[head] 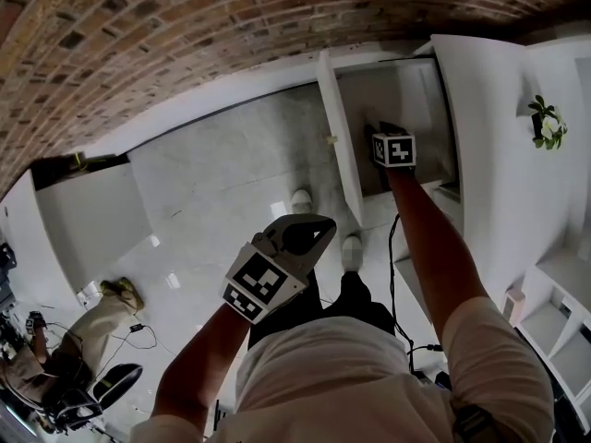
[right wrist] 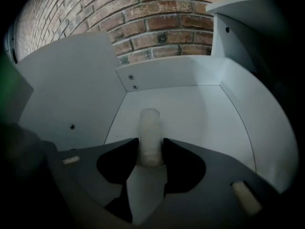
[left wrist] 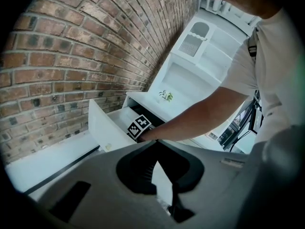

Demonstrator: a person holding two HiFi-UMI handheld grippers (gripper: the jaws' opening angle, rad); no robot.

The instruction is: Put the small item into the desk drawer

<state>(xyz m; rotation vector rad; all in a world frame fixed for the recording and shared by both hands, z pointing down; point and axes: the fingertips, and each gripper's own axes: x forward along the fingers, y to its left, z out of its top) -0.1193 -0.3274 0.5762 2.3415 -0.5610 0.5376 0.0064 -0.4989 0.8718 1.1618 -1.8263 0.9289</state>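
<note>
The white desk drawer [head: 338, 146] stands pulled out, and my right gripper [head: 389, 131] reaches down into it. In the right gripper view, the small item [right wrist: 150, 128], a pale whitish cylinder, sits between the jaw tips of the right gripper [right wrist: 151, 149] above the drawer floor [right wrist: 200, 116]. The pads lie against its two sides with no gap showing. My left gripper [head: 312, 229] hangs over the floor in front of the desk, shut and empty. Its tips [left wrist: 155, 144] meet in the left gripper view, which also shows the drawer [left wrist: 106, 127].
A brick wall [head: 185, 35] runs behind the white desk [head: 499, 137]. A small plant [head: 548, 125] stands on the desk and white shelves [head: 554, 326] are at the right. A cable [head: 148, 338] lies on the glossy floor, and a seated person [head: 42, 367] is at lower left.
</note>
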